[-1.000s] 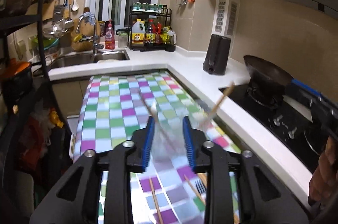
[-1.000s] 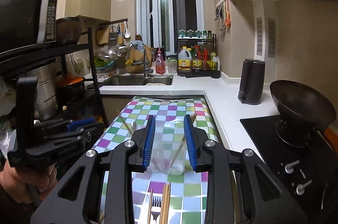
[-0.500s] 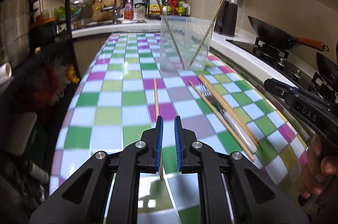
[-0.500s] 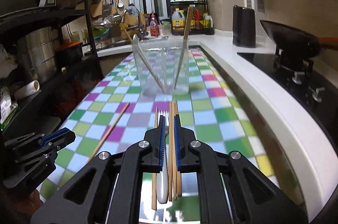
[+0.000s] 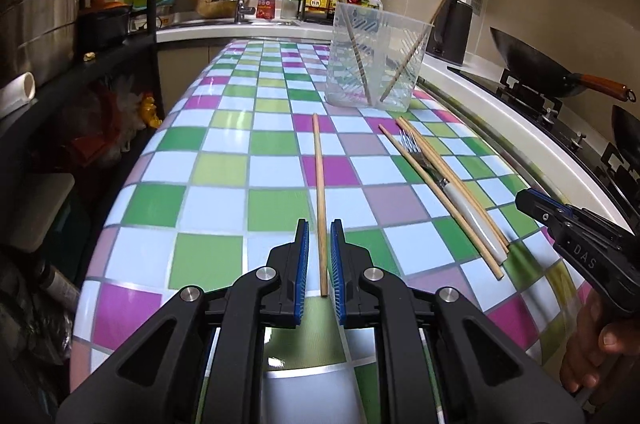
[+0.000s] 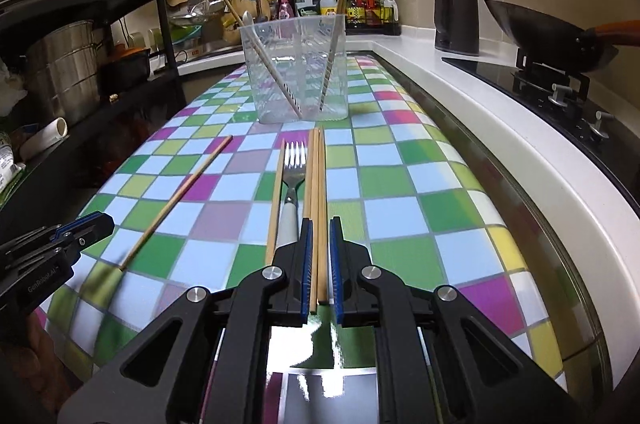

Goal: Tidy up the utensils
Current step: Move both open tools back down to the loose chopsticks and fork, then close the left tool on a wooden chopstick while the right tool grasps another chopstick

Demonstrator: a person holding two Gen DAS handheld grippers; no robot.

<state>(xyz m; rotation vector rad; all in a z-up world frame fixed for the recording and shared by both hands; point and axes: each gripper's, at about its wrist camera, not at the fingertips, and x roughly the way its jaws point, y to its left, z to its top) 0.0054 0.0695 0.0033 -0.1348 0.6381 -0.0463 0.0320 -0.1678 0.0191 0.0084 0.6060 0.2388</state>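
A clear plastic holder (image 5: 376, 60) (image 6: 296, 72) stands on the checkered table with a few chopsticks leaning inside. My left gripper (image 5: 319, 232) is low over the table, its jaws slightly apart on either side of the near end of a single wooden chopstick (image 5: 320, 192) (image 6: 180, 196). My right gripper (image 6: 319, 230) straddles the near end of a pair of chopsticks (image 6: 316, 184) (image 5: 444, 180), jaws narrowly apart. A white-handled fork (image 6: 292, 184) (image 5: 440, 176) and another chopstick (image 6: 276, 200) lie just left of that pair.
The checkered table (image 5: 224, 164) ends at a white counter (image 6: 500, 120) on the right with a stove and wok (image 6: 552, 28). A black kettle (image 6: 456, 16) stands behind. A dark shelf rack with pots (image 5: 48, 12) lines the left; the sink (image 5: 224, 16) is at the back.
Both grippers came down from around the holder to the table and narrowed from wide open. Over the last half second, each has stayed around its chopstick ends with little movement.
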